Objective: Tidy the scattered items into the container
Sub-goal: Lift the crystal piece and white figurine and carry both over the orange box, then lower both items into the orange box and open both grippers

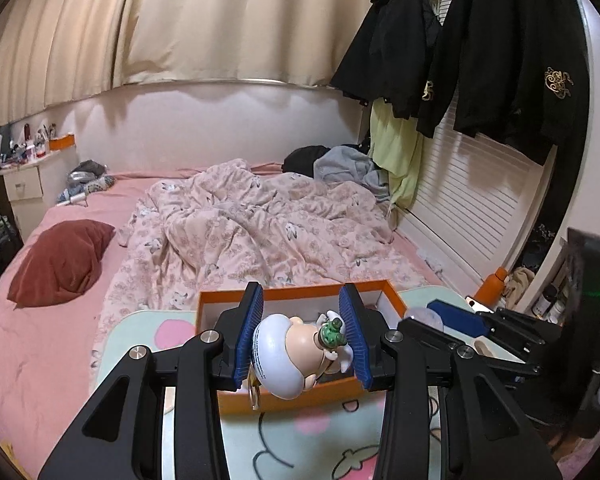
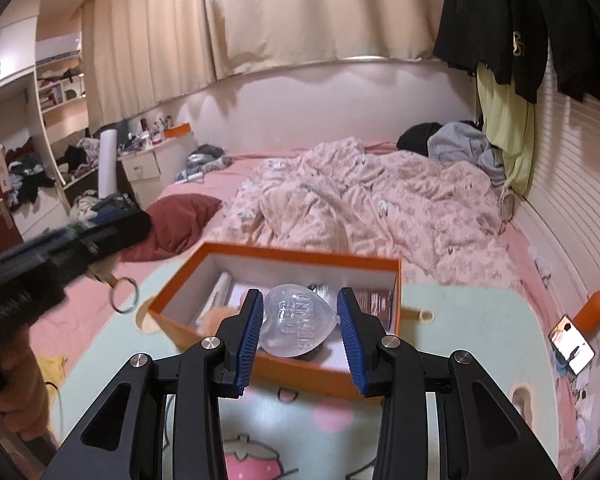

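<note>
A pink bed point(image 1: 60, 320) fills the room, its floral quilt point(image 1: 260, 224) rumpled across the middle and a dark red pillow point(image 1: 60, 260) lying near the left edge. At the bed's near end sits a pale green table point(image 2: 460, 340) printed with cartoon shapes, and on it an open orange box point(image 2: 300, 258) with white inner walls; some papers and a dark booklet already lie inside. Both grippers hang above the box. The left gripper point(image 1: 302, 334) is clamped on a small figurine point(image 1: 288, 352) with a white cap and something green at its front, a metal ring point(image 2: 124, 294) dangling beneath it. The right gripper point(image 2: 298, 322) squeezes a clear heart case point(image 2: 292, 320) with raised lettering, held over the box's near wall. A phone point(image 2: 572, 344) lies at the table's right edge.
</note>
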`<state>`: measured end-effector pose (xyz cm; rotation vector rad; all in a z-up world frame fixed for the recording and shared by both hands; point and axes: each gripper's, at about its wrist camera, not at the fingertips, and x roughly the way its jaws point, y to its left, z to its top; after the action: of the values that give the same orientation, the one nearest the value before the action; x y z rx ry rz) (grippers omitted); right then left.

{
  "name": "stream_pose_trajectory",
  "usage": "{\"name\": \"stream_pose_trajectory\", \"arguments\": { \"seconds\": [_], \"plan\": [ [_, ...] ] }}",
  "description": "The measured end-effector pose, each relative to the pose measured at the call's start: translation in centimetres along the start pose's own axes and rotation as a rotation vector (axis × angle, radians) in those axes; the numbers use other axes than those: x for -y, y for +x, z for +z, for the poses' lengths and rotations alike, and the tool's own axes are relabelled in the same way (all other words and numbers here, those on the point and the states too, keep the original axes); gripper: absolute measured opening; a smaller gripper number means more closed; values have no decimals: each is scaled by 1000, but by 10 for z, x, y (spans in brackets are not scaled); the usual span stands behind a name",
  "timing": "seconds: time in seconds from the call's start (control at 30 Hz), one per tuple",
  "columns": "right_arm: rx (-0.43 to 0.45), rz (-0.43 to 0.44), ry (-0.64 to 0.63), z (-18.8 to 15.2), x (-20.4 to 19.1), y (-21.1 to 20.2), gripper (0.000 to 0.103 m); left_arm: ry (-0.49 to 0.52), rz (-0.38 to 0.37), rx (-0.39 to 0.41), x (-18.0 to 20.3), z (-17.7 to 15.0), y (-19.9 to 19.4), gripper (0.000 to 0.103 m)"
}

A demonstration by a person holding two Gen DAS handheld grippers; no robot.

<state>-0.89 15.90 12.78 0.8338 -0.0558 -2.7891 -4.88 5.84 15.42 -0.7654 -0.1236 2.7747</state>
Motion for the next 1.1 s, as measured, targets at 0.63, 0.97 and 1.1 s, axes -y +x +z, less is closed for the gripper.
{"name": "stream_pose_trajectory", "arguments": {
  "seconds": [0.63,0.97,1.1],
  "plan": [
    [-61,-117,5,0,12,77,37,-87,48,-166,-36,-28,111,41],
    [-73,-139,21,-10,14,88,37,-77,52,-180,-33,-39,117,41],
    [-64,-155,19,-10,15,89,37,-77,51,-180,-31,-39,117,41]
  ]
}}
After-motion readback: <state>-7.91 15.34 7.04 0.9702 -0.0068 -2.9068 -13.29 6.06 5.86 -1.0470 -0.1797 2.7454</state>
